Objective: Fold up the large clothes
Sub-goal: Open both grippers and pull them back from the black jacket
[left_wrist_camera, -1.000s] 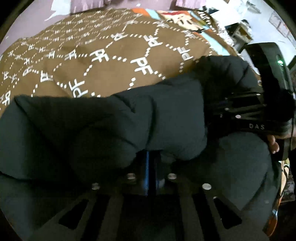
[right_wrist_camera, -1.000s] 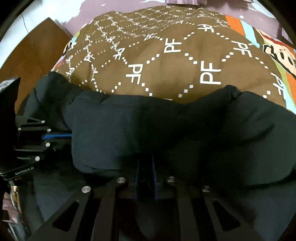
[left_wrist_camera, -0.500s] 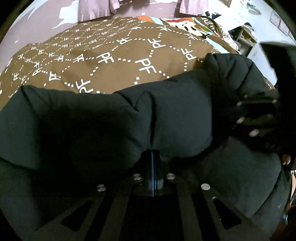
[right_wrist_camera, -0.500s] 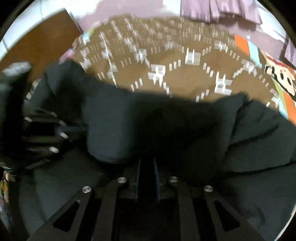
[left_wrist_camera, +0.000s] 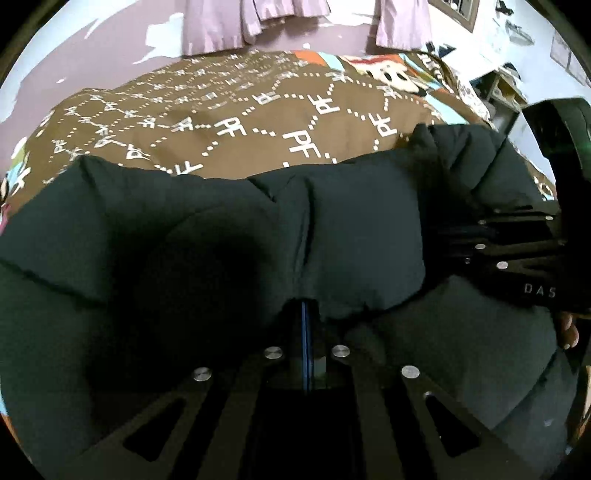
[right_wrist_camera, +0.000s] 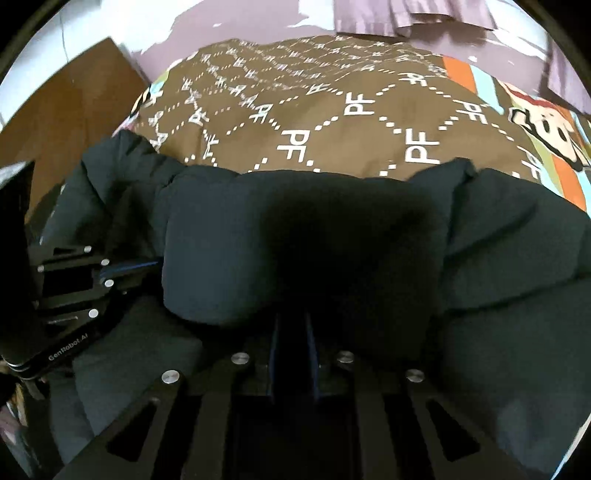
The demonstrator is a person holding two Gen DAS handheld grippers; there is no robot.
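A large dark puffer jacket (left_wrist_camera: 351, 229) lies on a bed and fills the lower half of both views (right_wrist_camera: 295, 236). My left gripper (left_wrist_camera: 306, 314) is shut on a padded fold of the jacket; its fingertips are buried in the cloth. My right gripper (right_wrist_camera: 291, 325) is shut on another fold of the same jacket, fingertips hidden. The right gripper also shows at the right edge of the left wrist view (left_wrist_camera: 517, 251). The left gripper shows at the left edge of the right wrist view (right_wrist_camera: 74, 280). Both hold the fold raised.
A brown bedspread (left_wrist_camera: 258, 122) with white "PF" letters covers the bed behind the jacket (right_wrist_camera: 332, 110). A cartoon-print sheet (right_wrist_camera: 546, 129) lies at its right. Purple curtains (left_wrist_camera: 236, 22) hang on the far wall. A wooden board (right_wrist_camera: 55, 110) stands at the left. Cluttered shelves (left_wrist_camera: 506, 85) stand right.
Both grippers have lifted and tilted up with the jacket fold; more of the bedspread, wall and curtains shows now. Both stay shut on the jacket.
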